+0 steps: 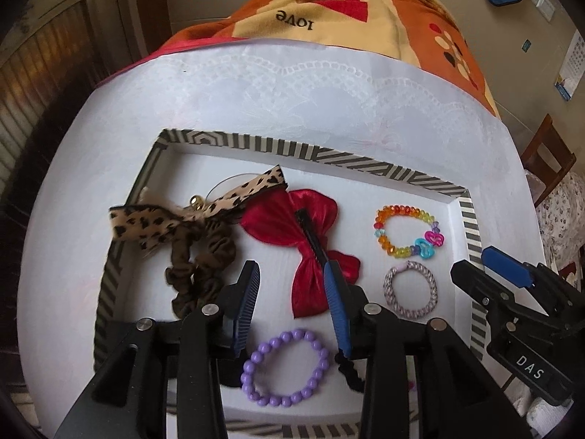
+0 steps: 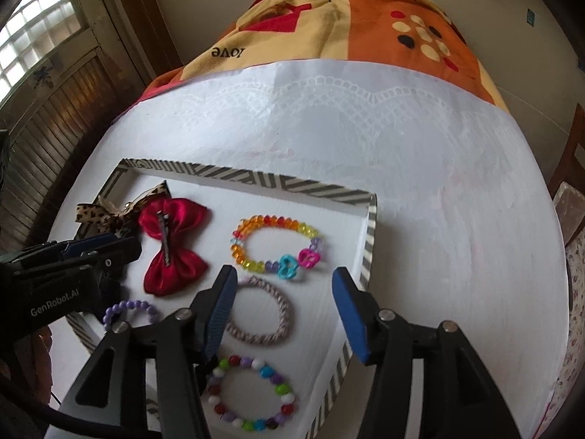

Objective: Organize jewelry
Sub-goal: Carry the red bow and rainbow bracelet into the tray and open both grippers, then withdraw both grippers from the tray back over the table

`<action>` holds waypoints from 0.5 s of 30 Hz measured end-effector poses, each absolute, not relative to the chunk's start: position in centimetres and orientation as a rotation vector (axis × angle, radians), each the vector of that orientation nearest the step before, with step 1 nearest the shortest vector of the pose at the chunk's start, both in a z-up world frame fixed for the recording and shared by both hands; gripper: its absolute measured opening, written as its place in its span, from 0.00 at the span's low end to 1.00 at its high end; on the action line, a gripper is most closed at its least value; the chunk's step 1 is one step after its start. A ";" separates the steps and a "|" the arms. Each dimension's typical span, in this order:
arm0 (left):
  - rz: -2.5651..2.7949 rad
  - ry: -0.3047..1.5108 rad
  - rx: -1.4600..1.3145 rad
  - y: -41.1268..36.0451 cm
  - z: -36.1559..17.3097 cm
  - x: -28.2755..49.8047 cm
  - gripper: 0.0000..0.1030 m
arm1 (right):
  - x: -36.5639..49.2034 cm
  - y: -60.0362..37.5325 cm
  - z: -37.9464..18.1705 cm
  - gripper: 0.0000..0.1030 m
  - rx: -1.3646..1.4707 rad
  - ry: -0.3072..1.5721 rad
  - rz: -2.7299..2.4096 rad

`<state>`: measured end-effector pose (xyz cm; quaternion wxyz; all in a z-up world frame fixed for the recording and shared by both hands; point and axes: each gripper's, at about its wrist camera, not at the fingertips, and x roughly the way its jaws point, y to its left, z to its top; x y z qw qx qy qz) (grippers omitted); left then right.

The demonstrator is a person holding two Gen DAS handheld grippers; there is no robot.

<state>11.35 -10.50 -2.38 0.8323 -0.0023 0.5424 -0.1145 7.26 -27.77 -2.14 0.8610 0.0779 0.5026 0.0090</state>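
Observation:
A white tray with a black-and-white striped rim (image 1: 329, 157) (image 2: 256, 177) lies on the white cloth and holds all the pieces. A leopard bow (image 1: 153, 223), a brown scrunchie (image 1: 204, 267) and a red satin bow (image 1: 289, 226) (image 2: 175, 252) occupy its left half. To the right lie a rainbow bead bracelet (image 1: 406, 232) (image 2: 278, 245) and a braided hair band (image 1: 409, 289) (image 2: 263, 311). My left gripper (image 1: 292, 292) hangs open over the red bow's lower wing, above a purple bead bracelet (image 1: 285, 366). My right gripper (image 2: 285, 307) hangs open over the braided band, above a multicoloured bead bracelet (image 2: 252, 391).
The white lace-patterned cloth (image 2: 438, 219) covers a rounded table, bare to the right of the tray. An orange and red blanket (image 2: 347, 29) lies beyond it. A wooden chair (image 1: 548, 161) stands at the right and dark wooden panelling (image 2: 55, 128) at the left.

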 end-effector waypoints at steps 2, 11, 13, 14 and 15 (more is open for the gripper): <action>-0.233 1.150 -0.003 -10.4 -2.3 10.8 0.27 | 6.6 -27.6 -2.0 0.57 0.172 1.055 0.017; -0.214 1.154 0.012 -9.6 -1.7 7.9 0.27 | 3.3 -27.0 -1.6 0.58 0.198 1.069 0.012; -0.213 1.156 0.012 -9.3 -1.5 6.9 0.27 | 2.4 -26.7 -1.2 0.59 0.195 1.065 0.015; -0.215 1.157 0.016 -9.1 -1.4 6.4 0.27 | 2.0 -26.5 -1.1 0.59 0.192 1.065 0.016; -0.215 1.157 0.024 -9.1 -1.4 6.0 0.27 | 1.6 -26.3 -0.9 0.59 0.189 1.066 0.018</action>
